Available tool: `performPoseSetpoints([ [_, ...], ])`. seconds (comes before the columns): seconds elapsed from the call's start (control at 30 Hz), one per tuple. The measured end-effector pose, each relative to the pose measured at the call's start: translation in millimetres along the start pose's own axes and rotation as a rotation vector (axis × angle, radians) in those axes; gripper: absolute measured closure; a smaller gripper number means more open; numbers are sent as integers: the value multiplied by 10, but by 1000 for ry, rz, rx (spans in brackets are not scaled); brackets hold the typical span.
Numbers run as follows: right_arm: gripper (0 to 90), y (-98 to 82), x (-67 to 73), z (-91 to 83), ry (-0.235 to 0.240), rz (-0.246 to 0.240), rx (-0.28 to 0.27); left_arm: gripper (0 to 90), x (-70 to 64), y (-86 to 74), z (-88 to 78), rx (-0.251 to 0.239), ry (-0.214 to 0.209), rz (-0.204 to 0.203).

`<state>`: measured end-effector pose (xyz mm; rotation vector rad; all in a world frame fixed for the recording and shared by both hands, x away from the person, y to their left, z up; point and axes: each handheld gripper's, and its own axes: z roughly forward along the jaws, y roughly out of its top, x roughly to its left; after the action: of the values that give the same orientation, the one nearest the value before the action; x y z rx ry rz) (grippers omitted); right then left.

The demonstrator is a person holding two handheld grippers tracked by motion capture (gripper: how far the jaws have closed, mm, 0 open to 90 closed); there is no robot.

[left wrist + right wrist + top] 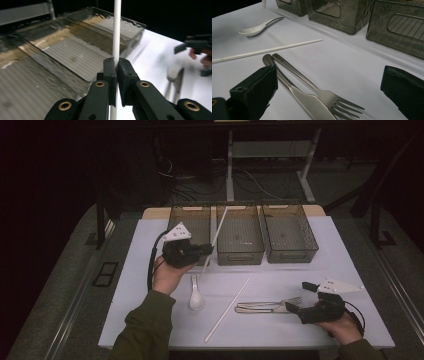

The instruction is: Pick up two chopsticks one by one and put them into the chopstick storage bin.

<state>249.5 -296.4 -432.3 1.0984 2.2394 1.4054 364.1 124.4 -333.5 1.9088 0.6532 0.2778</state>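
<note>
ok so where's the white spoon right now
In the high view the white spoon lies on the table, left of centre, just below the left gripper and left of the loose white chopstick.

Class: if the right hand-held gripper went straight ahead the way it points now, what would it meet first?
Probably the fork and knife, lying together between the right hand-held gripper's open jaws.

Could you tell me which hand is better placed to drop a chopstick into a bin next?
Left. The left tongs are shut on a chopstick beside the bins. The right tongs are open, low over the fork and knife.
</note>
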Motion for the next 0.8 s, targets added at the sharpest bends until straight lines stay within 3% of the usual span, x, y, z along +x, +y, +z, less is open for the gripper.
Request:
performPoseSetpoints([
  [0.47,11,-2,-1,-7,0,6,-4,845,480,425,-90,-2,130,24],
  [0.7,11,-5,-1,-11,0,14,0,845,754,398,-68,31,190,6],
  [0.8,11,-5,1,-13,-1,16,0,845,874,333,-39,70,216,-4],
])
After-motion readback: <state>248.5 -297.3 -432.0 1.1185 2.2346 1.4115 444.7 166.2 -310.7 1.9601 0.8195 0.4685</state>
